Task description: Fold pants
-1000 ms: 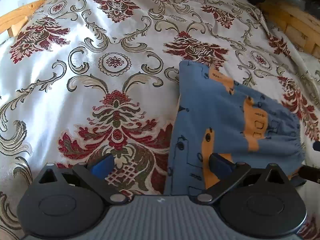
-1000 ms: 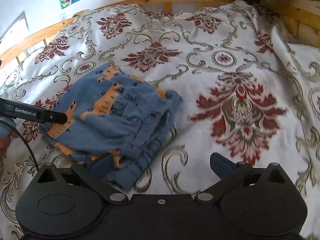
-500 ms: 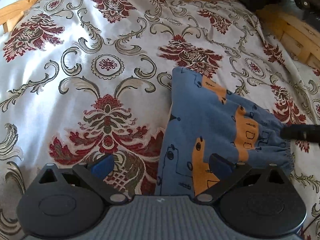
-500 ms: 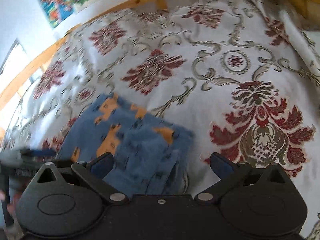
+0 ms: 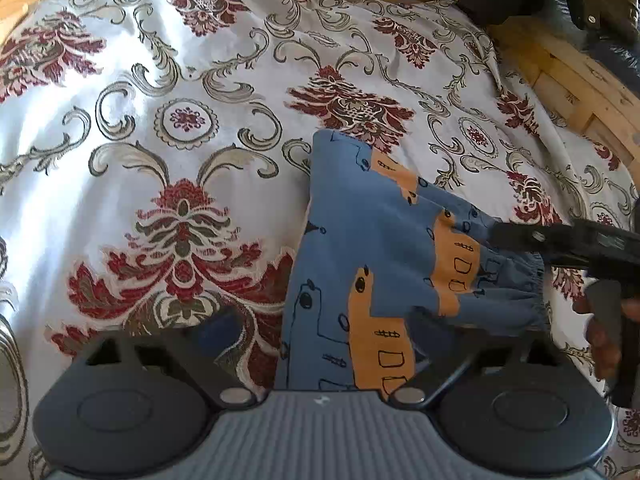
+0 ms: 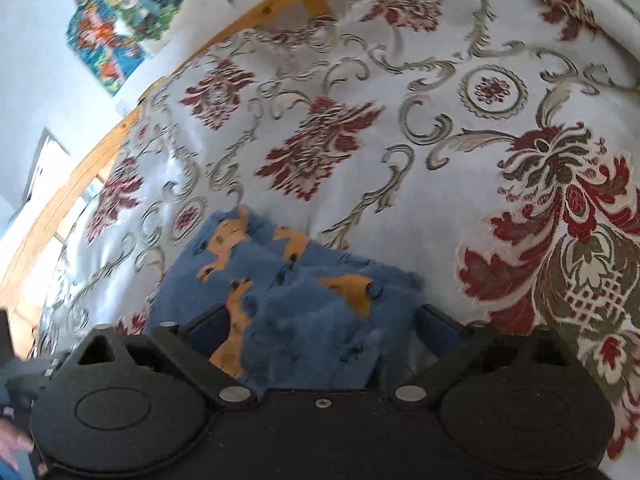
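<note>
Currently your left tool (image 5: 320,334) stands released, its fingers spread wide and grasping nothing, low over the bed (image 5: 132,92). At its 1 o'clock lie the pants (image 5: 372,248), blue with orange print, already folded into a compact stack with the gathered waistband toward 3 o'clock. Your right tool (image 6: 322,326) is likewise released, fingers apart and straddling the near edge of the same stack; seen from the left wrist view, it reaches in from 3 o'clock over the waistband. In my judgement, the folding is nearly complete and the step in hand is the final tidy or last fold. The next move calls for you to settle the right tool onto the waistband edge without dragging the layers apart.
</note>
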A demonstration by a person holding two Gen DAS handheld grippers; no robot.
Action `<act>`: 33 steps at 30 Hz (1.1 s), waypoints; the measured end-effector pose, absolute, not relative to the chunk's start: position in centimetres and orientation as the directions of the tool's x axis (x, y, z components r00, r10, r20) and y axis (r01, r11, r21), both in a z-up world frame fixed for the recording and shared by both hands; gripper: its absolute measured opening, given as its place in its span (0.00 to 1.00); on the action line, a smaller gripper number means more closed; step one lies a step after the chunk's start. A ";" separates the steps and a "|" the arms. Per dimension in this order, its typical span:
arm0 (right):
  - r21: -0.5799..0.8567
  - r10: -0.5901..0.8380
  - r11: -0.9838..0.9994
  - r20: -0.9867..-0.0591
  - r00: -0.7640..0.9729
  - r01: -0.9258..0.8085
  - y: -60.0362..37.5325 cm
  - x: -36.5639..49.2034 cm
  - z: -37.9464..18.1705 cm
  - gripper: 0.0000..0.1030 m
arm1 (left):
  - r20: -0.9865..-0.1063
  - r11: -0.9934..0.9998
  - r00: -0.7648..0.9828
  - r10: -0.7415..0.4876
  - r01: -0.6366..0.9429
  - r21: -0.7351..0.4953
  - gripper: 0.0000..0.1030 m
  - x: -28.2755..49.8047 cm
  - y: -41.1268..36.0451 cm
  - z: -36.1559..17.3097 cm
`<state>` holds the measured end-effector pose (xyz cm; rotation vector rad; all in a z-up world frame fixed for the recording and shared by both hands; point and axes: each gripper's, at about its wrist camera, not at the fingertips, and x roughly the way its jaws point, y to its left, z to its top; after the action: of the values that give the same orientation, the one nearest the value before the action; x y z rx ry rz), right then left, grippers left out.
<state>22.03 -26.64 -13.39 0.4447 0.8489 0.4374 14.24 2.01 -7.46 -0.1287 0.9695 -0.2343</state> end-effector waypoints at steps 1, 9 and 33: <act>0.540 0.530 0.822 -0.610 0.589 -0.181 -26.7 22.3 -13.6 0.89 | -0.804 0.968 0.539 -0.251 0.139 -0.209 0.74 14.3 2.0 -7.6; 0.557 0.506 0.820 -0.597 0.622 -0.133 -27.9 22.1 -14.0 0.45 | -0.786 0.947 0.532 -0.314 0.121 -0.296 0.31 14.3 3.0 -7.3; 0.098 0.385 0.911 -0.550 0.741 -0.401 -21.2 28.6 -4.8 0.13 | -0.562 0.966 0.791 -0.241 0.136 -0.222 0.14 17.2 2.2 -3.4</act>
<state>28.61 -21.15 -4.83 -0.0273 0.5967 0.4308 17.20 2.18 -3.44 -0.1733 0.6266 -0.2037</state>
